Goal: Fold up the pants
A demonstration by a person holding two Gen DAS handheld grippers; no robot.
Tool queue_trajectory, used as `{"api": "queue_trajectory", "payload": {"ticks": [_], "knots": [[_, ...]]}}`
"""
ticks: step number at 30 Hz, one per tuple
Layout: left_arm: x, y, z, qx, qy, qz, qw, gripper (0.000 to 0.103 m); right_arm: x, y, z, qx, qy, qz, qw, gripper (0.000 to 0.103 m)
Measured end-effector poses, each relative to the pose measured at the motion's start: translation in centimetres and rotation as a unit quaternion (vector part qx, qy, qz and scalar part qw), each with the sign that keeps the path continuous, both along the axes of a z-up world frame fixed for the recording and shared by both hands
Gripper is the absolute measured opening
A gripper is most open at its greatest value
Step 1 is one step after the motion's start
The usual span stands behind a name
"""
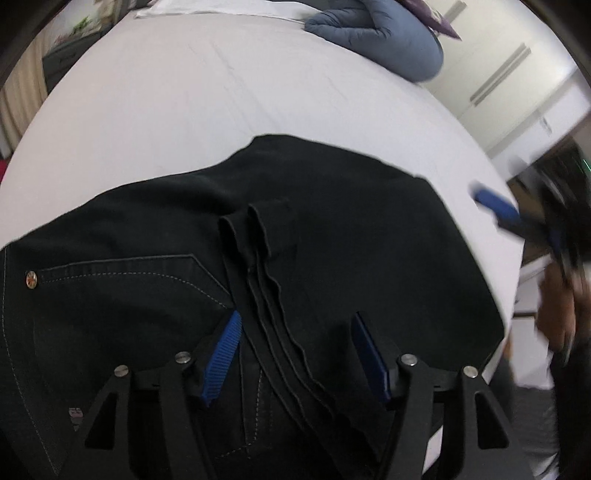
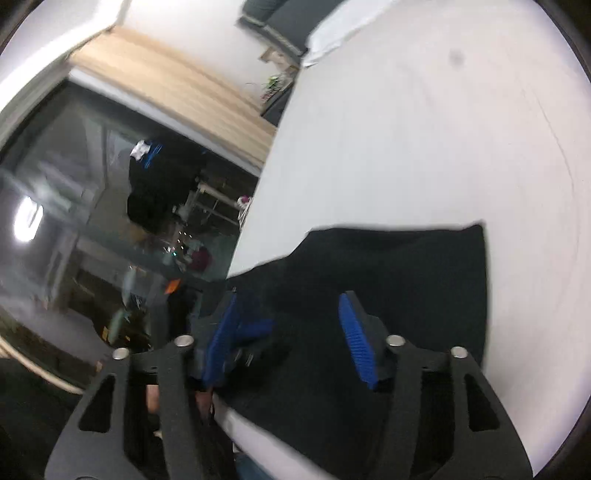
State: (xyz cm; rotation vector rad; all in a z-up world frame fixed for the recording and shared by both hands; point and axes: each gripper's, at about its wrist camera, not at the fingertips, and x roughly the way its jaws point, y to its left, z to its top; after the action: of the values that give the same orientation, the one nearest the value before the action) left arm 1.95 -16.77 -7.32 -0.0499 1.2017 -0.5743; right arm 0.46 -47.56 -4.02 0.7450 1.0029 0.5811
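Observation:
Black pants [image 1: 332, 229] lie folded on a white bed sheet [image 1: 221, 110], with the leg hems stacked over the pocket area. My left gripper [image 1: 295, 354] is open just above the pants, its blue pads either side of the hem edges, holding nothing. My right gripper [image 2: 291, 332] is open above the pants [image 2: 406, 266] near the bed's edge, holding nothing. It also shows blurred at the right of the left wrist view [image 1: 495, 208]. The left gripper's blue pad [image 2: 255, 326] shows in the right wrist view.
A blue padded jacket [image 1: 388, 33] lies at the far end of the bed. A white pillow edge [image 1: 221, 9] is beyond it. A white wardrobe [image 1: 517, 81] stands right of the bed. A dark window [image 2: 110, 203] and wooden sill are left of the bed.

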Motion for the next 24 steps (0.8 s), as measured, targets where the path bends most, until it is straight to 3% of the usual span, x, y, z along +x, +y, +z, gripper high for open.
{"api": "queue_trajectory", "payload": {"ticks": [5,7,9,16,20,24], "knots": [[-0.1,-1.8,0.0,0.046,-0.012,-0.025,0.9986,0.073,3.6,-3.2,-6.6,0.020,0.092,0.005,0.996,0.050],[-0.5,-2.9,0.0,0.068,-0.024,-0.037,0.9967,0.078,2.8,-2.8,-9.0,0.020,0.119,0.017,0.993,0.038],[-0.8,-3.6,-0.1,0.079,-0.032,-0.043,0.9954,0.083,2.1,-3.0,-10.3,0.024,0.115,0.020,0.993,0.034],[-0.6,-3.8,-0.2,0.078,-0.031,-0.046,0.9954,0.089,-4.5,-1.6,-9.2,0.000,0.111,0.072,0.991,0.034],[-0.5,-3.3,-0.1,0.074,-0.030,-0.045,0.9957,0.089,-9.4,-1.0,-7.6,-0.013,0.115,0.078,0.990,0.035],[-0.4,-2.9,-0.1,0.072,-0.030,-0.045,0.9960,0.089,-11.7,0.2,-6.7,-0.018,0.117,0.068,0.991,0.035]]}}
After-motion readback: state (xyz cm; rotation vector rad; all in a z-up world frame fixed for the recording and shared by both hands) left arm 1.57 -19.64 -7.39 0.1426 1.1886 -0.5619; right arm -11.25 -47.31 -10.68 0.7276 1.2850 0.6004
